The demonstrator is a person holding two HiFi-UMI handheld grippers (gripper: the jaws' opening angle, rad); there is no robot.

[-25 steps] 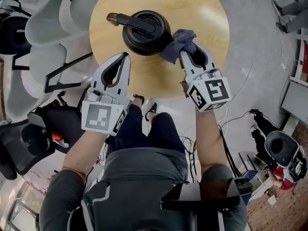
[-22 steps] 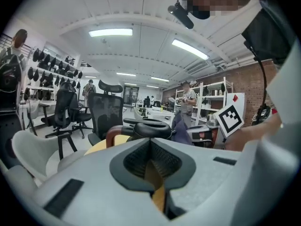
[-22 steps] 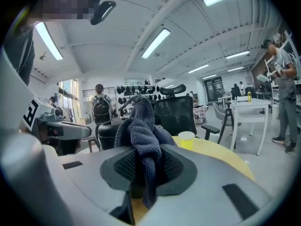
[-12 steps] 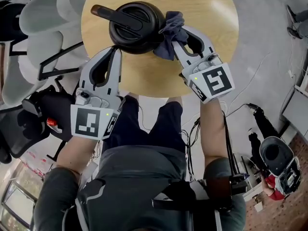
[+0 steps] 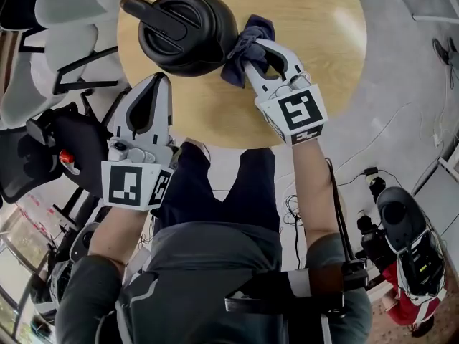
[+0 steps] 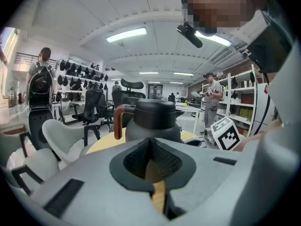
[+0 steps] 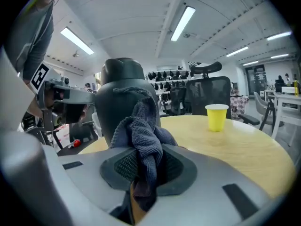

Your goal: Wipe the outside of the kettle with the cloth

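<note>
Round wooden table (image 5: 315,63), with office chairs beyond it. The kettle (image 5: 188,31) stands upright near the table's left front edge. Its long axis is vertical and its handle (image 5: 147,16) points away from you to the left. Your right gripper (image 5: 259,57) is clamped on the bunched cloth (image 5: 247,45), which lies against the kettle's right flank, so the wiping step appears to be under way. Your left gripper (image 5: 159,81), jaws together on nothing, hovers just short of the kettle without touching it. The next move probably calls for sweeping the cloth round the wall toward the handle side. The unheld kettle may slide or turn, so brace it.
</note>
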